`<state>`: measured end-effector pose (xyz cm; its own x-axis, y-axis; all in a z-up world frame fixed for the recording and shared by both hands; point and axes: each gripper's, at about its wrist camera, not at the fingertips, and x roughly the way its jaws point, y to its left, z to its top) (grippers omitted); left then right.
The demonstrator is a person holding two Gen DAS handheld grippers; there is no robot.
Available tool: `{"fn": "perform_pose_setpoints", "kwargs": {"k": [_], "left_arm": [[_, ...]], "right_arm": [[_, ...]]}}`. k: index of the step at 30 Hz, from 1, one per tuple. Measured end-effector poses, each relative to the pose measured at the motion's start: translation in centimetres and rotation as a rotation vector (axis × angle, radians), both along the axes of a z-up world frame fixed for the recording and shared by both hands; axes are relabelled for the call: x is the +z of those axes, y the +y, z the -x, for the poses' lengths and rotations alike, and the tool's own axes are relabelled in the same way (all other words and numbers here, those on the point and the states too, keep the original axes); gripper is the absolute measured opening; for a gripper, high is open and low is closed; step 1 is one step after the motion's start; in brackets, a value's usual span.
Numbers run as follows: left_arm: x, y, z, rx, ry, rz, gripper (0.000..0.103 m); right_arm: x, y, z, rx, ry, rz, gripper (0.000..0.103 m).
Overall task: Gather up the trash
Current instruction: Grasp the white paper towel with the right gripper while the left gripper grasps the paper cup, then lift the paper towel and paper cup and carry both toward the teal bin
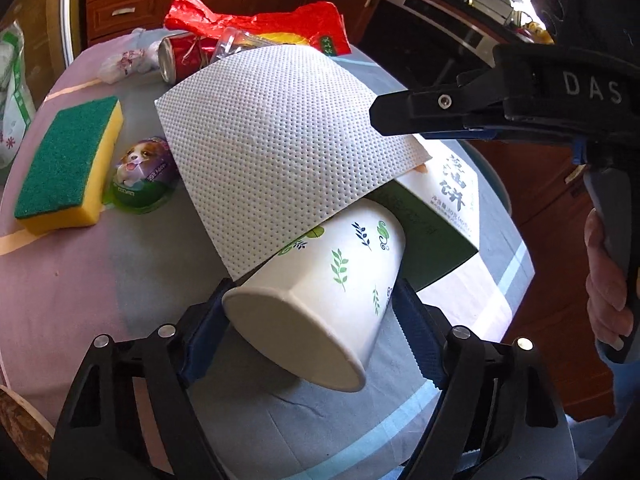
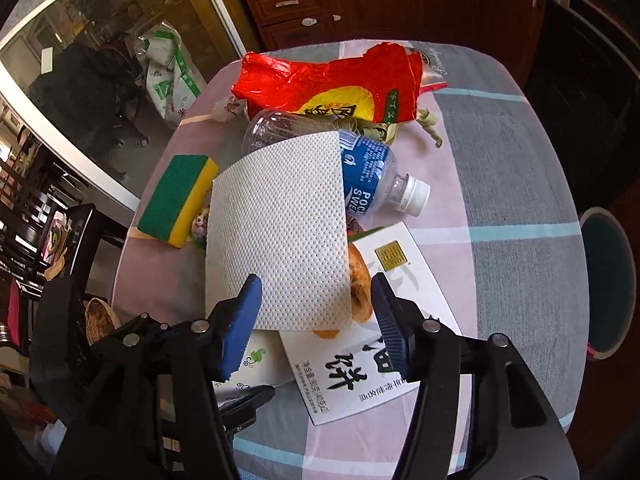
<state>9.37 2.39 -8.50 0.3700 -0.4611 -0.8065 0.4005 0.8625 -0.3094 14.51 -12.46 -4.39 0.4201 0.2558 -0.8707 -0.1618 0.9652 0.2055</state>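
My left gripper [image 1: 310,304] is shut on a white paper cup [image 1: 320,296] with leaf prints, which lies on its side with its base toward me. A white dotted paper towel [image 1: 280,136] drapes over the cup's mouth and over a white and green box [image 1: 448,208]. My right gripper [image 2: 316,312] is open, its fingers either side of the towel's [image 2: 280,224] near edge, above the box [image 2: 360,360]. In the left wrist view the right gripper [image 1: 384,116] reaches in from the right over the towel.
On the round clothed table [image 2: 520,184] lie a green and yellow sponge [image 1: 68,168], a small pet food cup [image 1: 144,176], a red can [image 1: 180,56], a clear plastic bottle [image 2: 372,172], a red crumpled bag [image 2: 328,84] and a white wrapper [image 1: 120,64]. Wooden cabinets [image 2: 312,0] stand behind.
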Motion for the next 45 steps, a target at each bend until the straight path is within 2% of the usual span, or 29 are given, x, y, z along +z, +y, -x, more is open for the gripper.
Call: {"fn": "perform_pose_setpoints", "kwargs": {"k": [2, 7, 10, 14, 15, 17, 18, 26, 31, 33, 34, 35, 36, 45], "left_arm": [[0.3, 1.2, 0.0, 0.048, 0.014, 0.011, 0.075], [0.2, 4.1, 0.2, 0.128, 0.043, 0.030, 0.075], [-0.1, 4.3, 0.3, 0.137, 0.054, 0.037, 0.076], [-0.2, 4.1, 0.2, 0.147, 0.050, 0.041, 0.077], [-0.2, 4.1, 0.1, 0.152, 0.052, 0.048, 0.077], [-0.3, 4.3, 0.0, 0.159, 0.056, 0.059, 0.077], [-0.3, 4.3, 0.0, 0.163, 0.060, 0.062, 0.077], [1.6, 3.4, 0.6, 0.186, 0.030, 0.026, 0.075], [2.6, 2.8, 1.0, 0.200, 0.010, 0.009, 0.075], [2.5, 2.2, 1.1, 0.197, 0.007, -0.011, 0.075], [2.3, 1.9, 1.2, 0.197, 0.010, -0.015, 0.074], [2.3, 1.7, 1.3, 0.200, 0.009, -0.013, 0.074], [2.3, 1.6, 1.4, 0.203, 0.008, -0.013, 0.073], [0.9, 1.3, 1.5, 0.169, 0.042, -0.016, 0.074]], "right_arm": [[0.0, 1.1, -0.5, 0.028, -0.015, 0.028, 0.068], [-1.2, 3.8, -1.8, 0.093, -0.013, 0.102, 0.078], [-1.6, 5.5, -2.3, 0.136, -0.036, 0.147, 0.079], [-2.8, 6.9, -3.2, 0.186, 0.009, 0.124, 0.079], [-3.1, 7.3, -3.3, 0.204, 0.017, 0.134, 0.074], [-3.5, 7.4, -3.3, 0.217, 0.030, 0.145, 0.026], [-3.4, 7.2, -3.3, 0.212, 0.032, 0.137, 0.021], [-0.2, 2.9, -2.7, 0.115, 0.032, -0.047, 0.017], [1.2, 0.4, -1.9, 0.072, 0.030, -0.122, 0.017], [1.3, 0.0, -1.5, 0.064, 0.025, -0.124, 0.018], [1.4, 0.0, -1.3, 0.065, 0.013, -0.111, 0.014], [1.5, -0.1, -1.1, 0.069, 0.007, -0.108, 0.004], [1.7, -0.1, -0.9, 0.074, 0.004, -0.110, 0.003], [0.3, 0.9, -1.5, 0.113, 0.053, -0.139, 0.008]]}}
